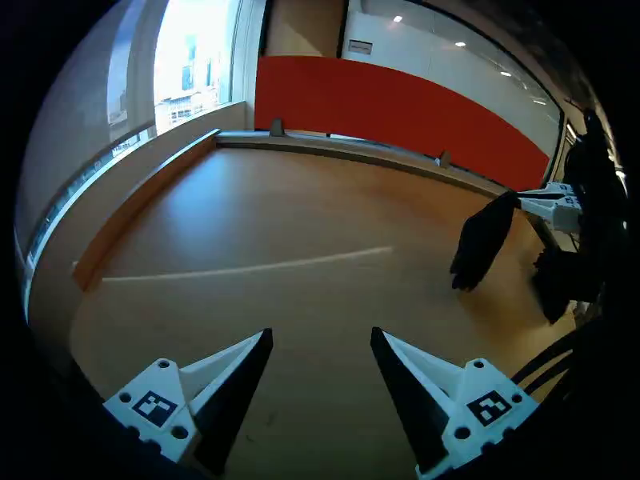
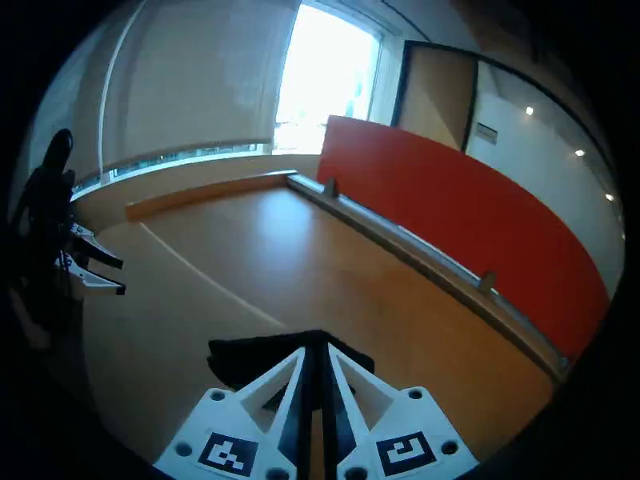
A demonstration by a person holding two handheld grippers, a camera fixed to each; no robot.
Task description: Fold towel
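Note:
A dark towel (image 1: 482, 240) hangs above the wooden table (image 1: 264, 216) at the right of the left gripper view, pinched at its top by my right gripper (image 1: 518, 198). In the right gripper view that gripper (image 2: 318, 342) is shut on the towel (image 2: 240, 360), which spreads out below and beside the fingertips. My left gripper (image 1: 320, 332) is open over bare wood with nothing between its fingers. It also appears far left in the right gripper view (image 2: 122, 277), open and well apart from the towel.
An orange-red partition (image 1: 400, 112) runs along the table's far edge, and a low wooden ledge (image 1: 136, 208) runs under the window. A pale line (image 1: 248, 268) crosses the tabletop. Dark sleeves (image 1: 588, 208) of the person stand at the right.

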